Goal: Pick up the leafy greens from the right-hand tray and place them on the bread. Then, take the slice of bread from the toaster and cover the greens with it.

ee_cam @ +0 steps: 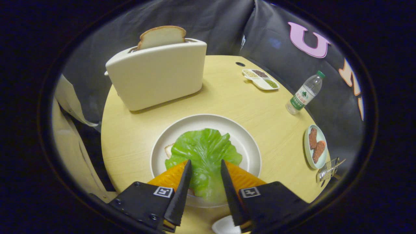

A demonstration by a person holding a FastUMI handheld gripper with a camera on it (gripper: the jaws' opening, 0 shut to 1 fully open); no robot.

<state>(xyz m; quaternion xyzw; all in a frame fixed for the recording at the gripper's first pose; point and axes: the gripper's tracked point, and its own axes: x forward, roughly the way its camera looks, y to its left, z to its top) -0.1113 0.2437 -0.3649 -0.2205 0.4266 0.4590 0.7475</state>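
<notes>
A green lettuce leaf (204, 152) lies spread on the white plate (248, 143) in the middle of the round wooden table. It covers a slice of bread whose edge (168, 150) peeks out at its left. My gripper (205, 161) hangs just above the near part of the leaf. Its fingers stand apart on either side of the leaf's stem end and do not visibly squeeze it. Beyond the plate stands a cream toaster (156, 79) with a second bread slice (161, 36) sticking out of its slot.
To the right, a small pale tray (321, 156) holds brown pieces, with a metal rack (328, 169) beside it. A water bottle (305, 92) and a divided dish of seeds (261, 79) stand at the far right. Beige cloth (68, 136) hangs left of the table.
</notes>
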